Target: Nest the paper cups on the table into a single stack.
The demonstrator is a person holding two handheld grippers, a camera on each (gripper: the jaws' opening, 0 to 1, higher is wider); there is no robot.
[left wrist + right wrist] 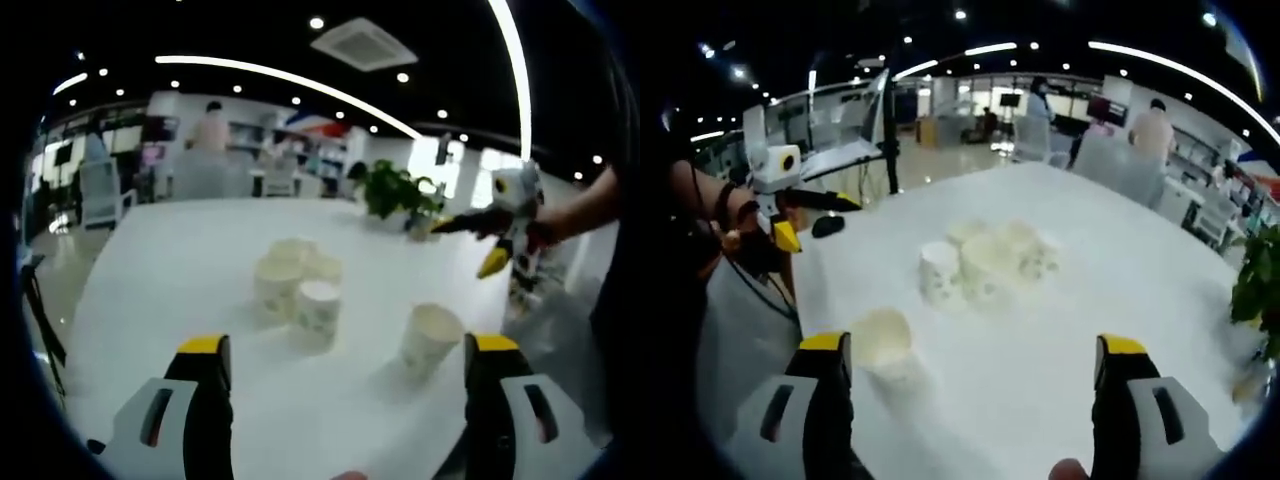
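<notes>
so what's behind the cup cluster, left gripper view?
Bare white table runs back to a potted plant at the far edge. The front paper cups hide the rear cups' lower walls.

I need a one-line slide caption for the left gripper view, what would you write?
Open left gripper faces loose paper cups on a white table; right gripper hangs at right.

A big white bench (pixel 180 270) stands in a wide, open room. The dark ceiling has long curved strip lights (pixel 290 80), small round lights and a square air vent (pixel 363 42). A leafy green potted plant (pixel 392 190) sits at the bench's far edge. White chairs (pixel 100 195) stand beyond.
</notes>
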